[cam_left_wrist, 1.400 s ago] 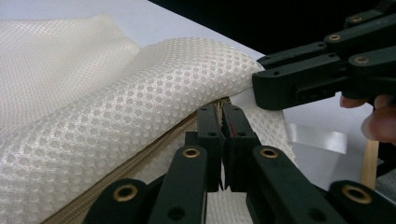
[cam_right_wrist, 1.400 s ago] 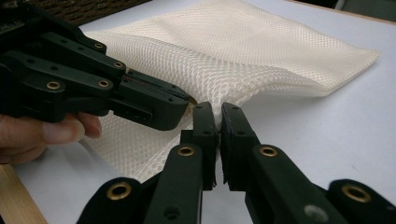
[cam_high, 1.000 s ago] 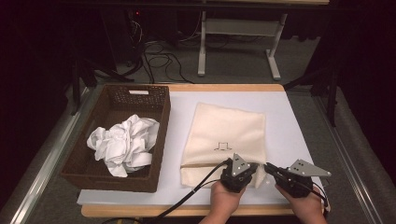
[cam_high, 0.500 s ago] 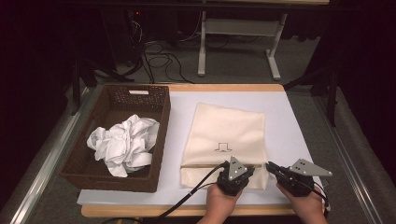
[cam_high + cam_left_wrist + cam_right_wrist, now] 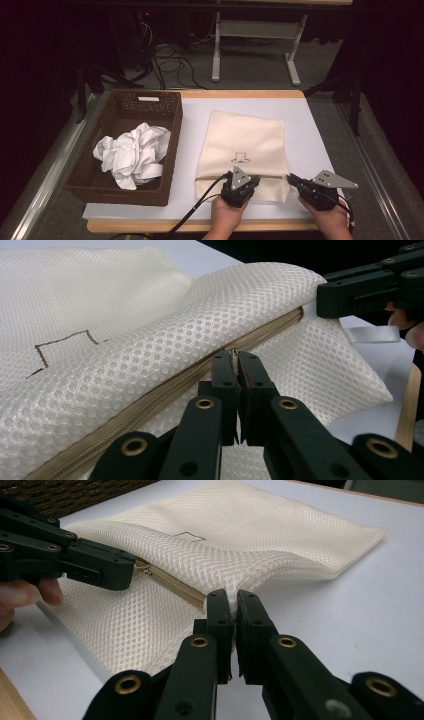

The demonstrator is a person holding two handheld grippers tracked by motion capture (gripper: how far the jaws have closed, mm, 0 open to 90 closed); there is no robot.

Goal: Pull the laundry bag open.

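On the white table cover (image 5: 310, 115), near its front edge, lies a cream mesh laundry bag (image 5: 247, 145) with a small dark outline drawing on top; no writing can be read on it. The left gripper (image 5: 242, 181) is clamped on the zipper pull (image 5: 233, 354) partway along the zipper (image 5: 165, 395) that runs across the bag's near end. The right gripper (image 5: 291, 178) pinches the bag's mesh at the zipper's right end, at the bag's near right corner. A brown wicker basket (image 5: 170, 150) holding crumpled white cloth (image 5: 132, 152) stands just left of the bag, a small white label on its far wall unreadable. Bare cover stretches right of and beyond the bag.
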